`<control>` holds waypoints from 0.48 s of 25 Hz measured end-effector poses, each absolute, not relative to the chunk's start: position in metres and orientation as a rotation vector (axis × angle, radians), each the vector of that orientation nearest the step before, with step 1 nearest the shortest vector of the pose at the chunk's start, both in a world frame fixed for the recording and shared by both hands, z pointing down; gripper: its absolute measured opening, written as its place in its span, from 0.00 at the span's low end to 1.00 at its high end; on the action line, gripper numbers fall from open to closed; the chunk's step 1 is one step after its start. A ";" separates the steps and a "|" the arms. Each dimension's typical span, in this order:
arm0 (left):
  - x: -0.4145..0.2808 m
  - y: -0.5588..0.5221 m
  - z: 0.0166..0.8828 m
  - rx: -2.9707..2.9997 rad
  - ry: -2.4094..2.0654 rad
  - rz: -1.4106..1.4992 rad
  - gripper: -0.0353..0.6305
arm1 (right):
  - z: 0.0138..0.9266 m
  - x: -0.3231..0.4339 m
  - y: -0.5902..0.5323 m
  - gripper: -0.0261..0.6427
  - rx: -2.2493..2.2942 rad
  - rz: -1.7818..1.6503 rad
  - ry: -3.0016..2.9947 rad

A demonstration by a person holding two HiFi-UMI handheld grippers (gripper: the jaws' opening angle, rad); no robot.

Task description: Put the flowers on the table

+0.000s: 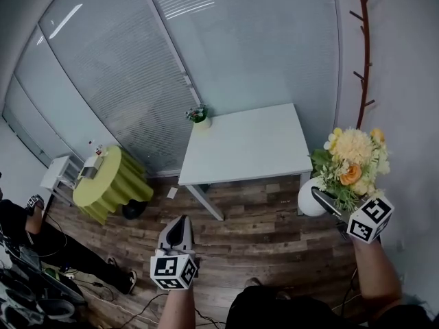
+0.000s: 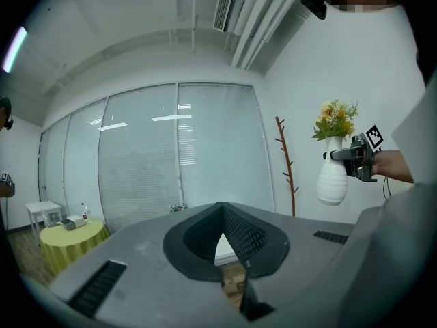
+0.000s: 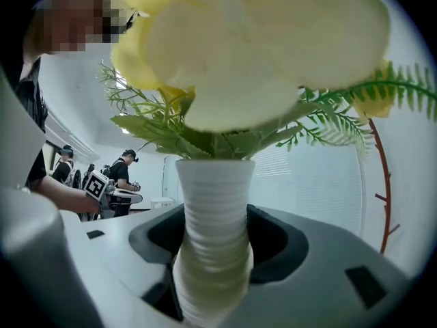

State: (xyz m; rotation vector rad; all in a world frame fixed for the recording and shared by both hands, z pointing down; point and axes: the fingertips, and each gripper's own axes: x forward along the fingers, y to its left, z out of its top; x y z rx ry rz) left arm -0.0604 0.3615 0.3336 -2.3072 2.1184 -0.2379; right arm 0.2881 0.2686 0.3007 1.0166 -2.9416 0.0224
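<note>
A white ribbed vase (image 1: 310,199) with yellow and orange flowers (image 1: 353,157) hangs in the air at the right, off the front right corner of the white table (image 1: 247,149). My right gripper (image 1: 324,201) is shut on the vase's neck (image 3: 215,231), and the blooms (image 3: 252,46) fill the top of the right gripper view. The left gripper view shows the same vase (image 2: 332,176) held at its right. My left gripper (image 1: 180,232) is low in the middle over the wood floor, its jaws meeting at the tips (image 2: 220,214) with nothing between them.
A small potted plant (image 1: 199,117) stands on the table's far left corner. A round table with a green cloth (image 1: 110,177) is at the left by the glass wall. A brown coat rack (image 1: 363,46) stands at the right wall. A person in black (image 1: 41,238) sits at the lower left.
</note>
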 end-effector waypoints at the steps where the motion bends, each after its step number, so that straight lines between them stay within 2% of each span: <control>1: -0.061 0.360 0.335 -2.307 2.119 -0.247 0.05 | 0.303 0.289 0.266 0.47 1.017 0.030 -2.944; 12: -0.067 0.293 0.348 -2.320 2.044 -0.239 0.05 | 0.313 0.280 0.216 0.47 1.051 -0.001 -2.909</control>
